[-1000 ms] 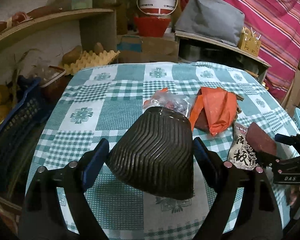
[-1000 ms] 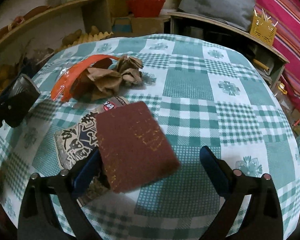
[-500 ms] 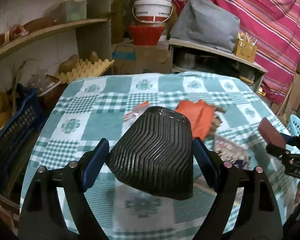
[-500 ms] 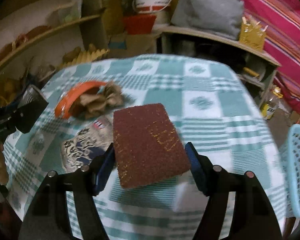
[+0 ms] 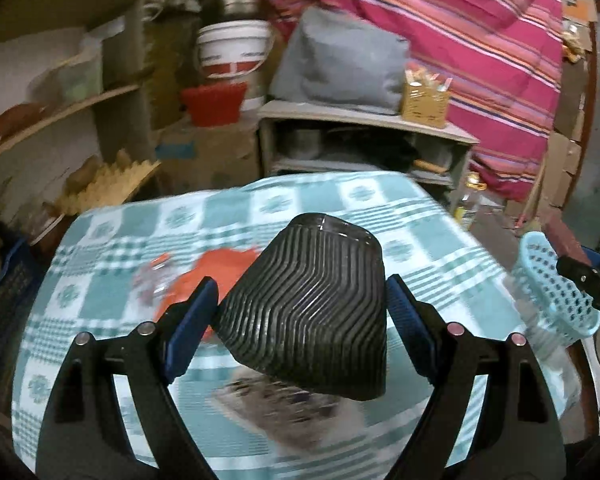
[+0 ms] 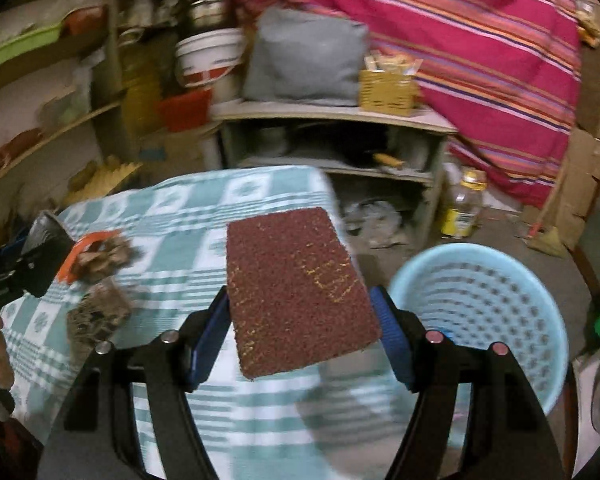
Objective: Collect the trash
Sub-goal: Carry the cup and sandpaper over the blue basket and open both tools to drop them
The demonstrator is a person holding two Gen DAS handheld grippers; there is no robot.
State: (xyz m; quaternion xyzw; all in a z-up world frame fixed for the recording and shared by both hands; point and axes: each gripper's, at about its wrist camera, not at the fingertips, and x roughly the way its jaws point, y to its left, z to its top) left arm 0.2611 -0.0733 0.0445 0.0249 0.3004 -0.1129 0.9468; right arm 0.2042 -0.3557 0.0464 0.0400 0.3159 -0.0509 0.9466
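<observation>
The right hand-held gripper [image 6: 300,328] is pinching a light, stiffish maroon scouring pad [image 6: 296,292] by its side edges beside the blue basket [image 6: 480,312], while the left hand-held gripper [image 5: 300,312] is clamping a ribbed black cup [image 5: 312,304], probably crushable, above the worktop [image 5: 260,208].

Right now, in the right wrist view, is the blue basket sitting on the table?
No: the light blue basket stands on the floor beside the checked table, below and right of the dark red pad in the right gripper.
</observation>
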